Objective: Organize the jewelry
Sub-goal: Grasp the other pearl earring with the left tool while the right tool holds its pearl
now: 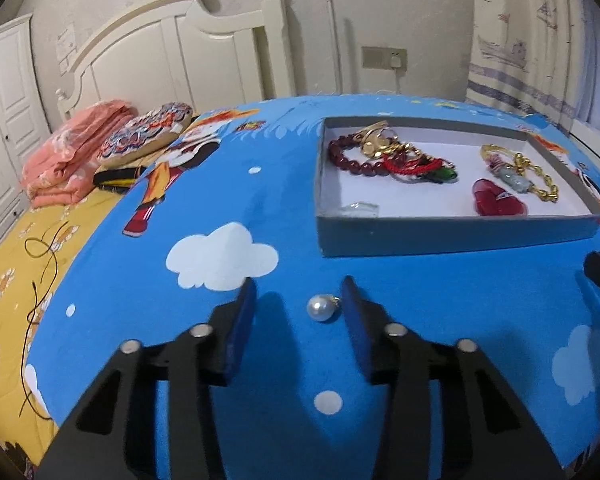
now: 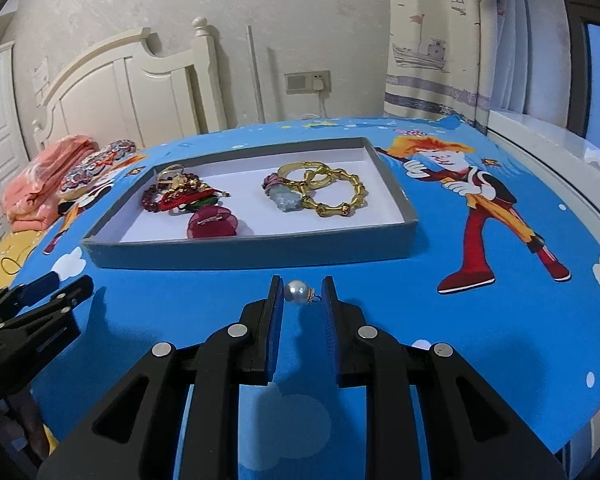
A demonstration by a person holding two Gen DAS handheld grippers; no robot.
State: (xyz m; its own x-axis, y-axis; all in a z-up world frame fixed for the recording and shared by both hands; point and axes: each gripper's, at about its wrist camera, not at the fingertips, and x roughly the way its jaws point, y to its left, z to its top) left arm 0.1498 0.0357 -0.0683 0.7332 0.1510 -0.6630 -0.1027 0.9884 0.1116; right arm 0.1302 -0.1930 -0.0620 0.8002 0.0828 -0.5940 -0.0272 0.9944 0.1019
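Observation:
A grey tray (image 1: 452, 235) (image 2: 252, 250) with a white floor sits on the blue cartoon tablecloth. It holds a dark red bead bracelet (image 1: 350, 160), red cord pieces, gold bangles (image 2: 332, 190), a jade pendant (image 2: 286, 199) and a red brooch (image 2: 214, 222). A pearl earring (image 1: 321, 308) lies on the cloth between my open left gripper's (image 1: 299, 300) fingers. Another pearl (image 2: 298, 292) sits between the fingers of my right gripper (image 2: 302, 294), jaws narrowly apart and touching it on the left side. The left gripper also shows in the right wrist view (image 2: 56, 292).
The table's left edge borders a bed with a yellow floral sheet (image 1: 8, 280), folded pink blanket (image 1: 72, 148) and patterned pillow (image 1: 148, 132). A black cord (image 1: 40, 280) lies on the sheet. A white headboard, wall socket and curtain stand behind.

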